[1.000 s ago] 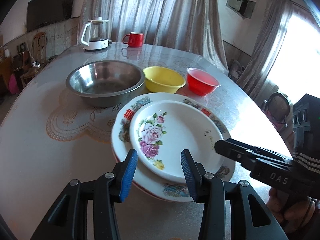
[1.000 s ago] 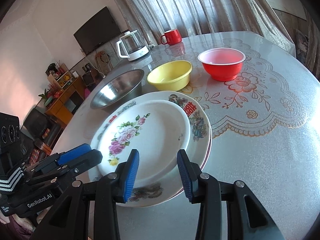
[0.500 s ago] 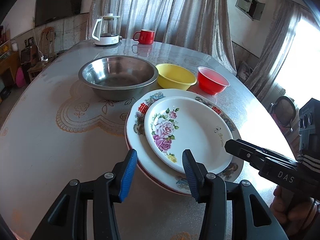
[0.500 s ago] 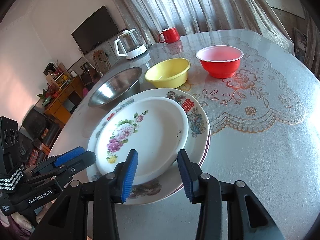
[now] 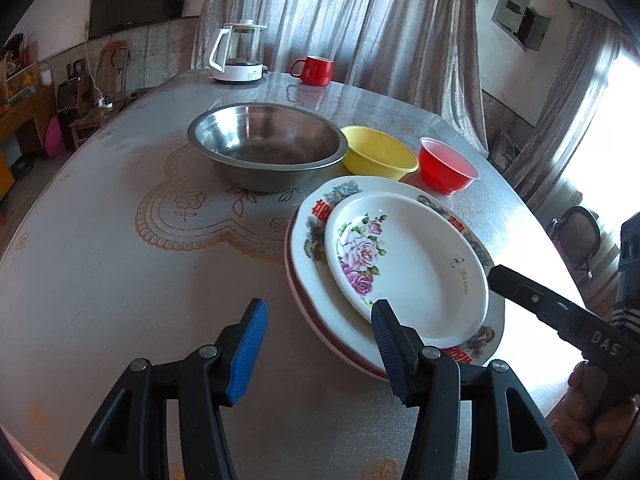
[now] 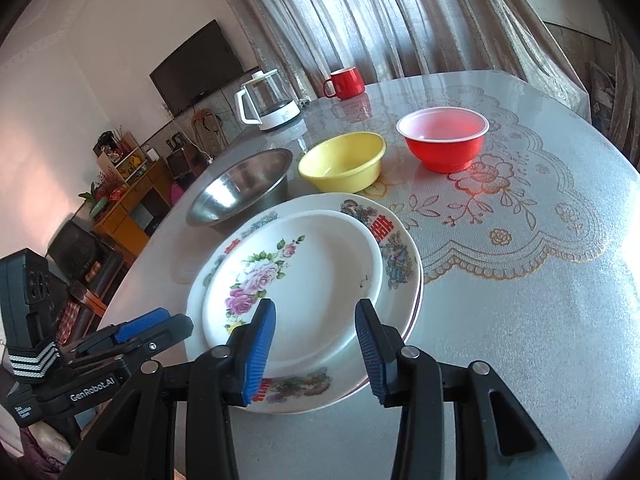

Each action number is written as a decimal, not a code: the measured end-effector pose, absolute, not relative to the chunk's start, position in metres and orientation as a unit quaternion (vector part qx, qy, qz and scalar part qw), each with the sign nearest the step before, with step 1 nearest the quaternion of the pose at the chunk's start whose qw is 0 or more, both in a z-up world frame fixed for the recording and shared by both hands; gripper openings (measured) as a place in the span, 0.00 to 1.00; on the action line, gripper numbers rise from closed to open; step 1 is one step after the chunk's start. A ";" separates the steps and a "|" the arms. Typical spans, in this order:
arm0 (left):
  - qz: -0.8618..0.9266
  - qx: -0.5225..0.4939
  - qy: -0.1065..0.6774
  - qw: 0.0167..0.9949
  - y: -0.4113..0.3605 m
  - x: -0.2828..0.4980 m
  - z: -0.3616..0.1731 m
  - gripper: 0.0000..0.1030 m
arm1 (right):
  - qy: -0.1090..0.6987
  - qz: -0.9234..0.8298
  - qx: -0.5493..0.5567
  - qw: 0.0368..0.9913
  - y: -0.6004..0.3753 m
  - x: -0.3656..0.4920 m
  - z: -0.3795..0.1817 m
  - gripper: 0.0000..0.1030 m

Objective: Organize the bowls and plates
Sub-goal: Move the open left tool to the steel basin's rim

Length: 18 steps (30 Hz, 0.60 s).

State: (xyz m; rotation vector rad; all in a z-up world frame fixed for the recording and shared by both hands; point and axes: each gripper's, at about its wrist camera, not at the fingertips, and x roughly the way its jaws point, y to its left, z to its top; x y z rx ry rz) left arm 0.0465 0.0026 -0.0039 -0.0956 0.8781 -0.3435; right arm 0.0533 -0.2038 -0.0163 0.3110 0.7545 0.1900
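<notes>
Clearly both the left gripper (image 5: 318, 346) and the right gripper (image 6: 316, 354) hang open and empty; just ahead, the small plate (image 5: 404, 268) could slide off the big plate (image 5: 308, 264) if nudged.

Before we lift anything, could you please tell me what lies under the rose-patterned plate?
The rose plate rests on a larger plate with red characters. A reddish rim peeks out beneath that, probably a third plate; its face is covered, as is most of the larger plate's centre.

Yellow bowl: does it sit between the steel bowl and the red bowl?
Yes, both views show the yellow bowl between the steel bowl and the red bowl.
</notes>
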 end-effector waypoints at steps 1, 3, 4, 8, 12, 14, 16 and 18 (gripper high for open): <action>-0.162 -0.046 0.424 0.890 0.004 0.047 -0.005 0.54 | 0.365 0.095 0.150 0.914 -0.203 0.054 -0.015 0.40; -0.157 -0.048 0.427 0.889 0.007 0.048 -0.007 0.54 | 0.364 0.099 0.146 0.914 -0.200 0.056 -0.014 0.40; -0.155 -0.048 0.429 0.889 0.008 0.049 -0.008 0.54 | 0.365 0.101 0.145 0.914 -0.199 0.057 -0.014 0.40; -0.149 -0.052 0.430 0.889 0.016 0.051 -0.011 0.56 | 0.365 0.113 0.141 0.913 -0.193 0.061 -0.011 0.40; -0.127 -0.066 0.433 0.890 0.030 0.058 -0.013 0.60 | 0.369 0.123 0.139 0.911 -0.188 0.068 -0.011 0.40; -0.121 -0.080 0.438 0.887 0.039 0.062 -0.015 0.60 | 0.370 0.130 0.135 0.910 -0.183 0.072 -0.010 0.40; -0.116 -0.095 0.441 0.885 0.046 0.065 -0.015 0.59 | 0.371 0.137 0.126 0.910 -0.176 0.075 -0.009 0.43; -0.110 -0.099 0.442 0.885 0.052 0.068 -0.017 0.59 | 0.372 0.143 0.123 0.909 -0.171 0.080 -0.009 0.43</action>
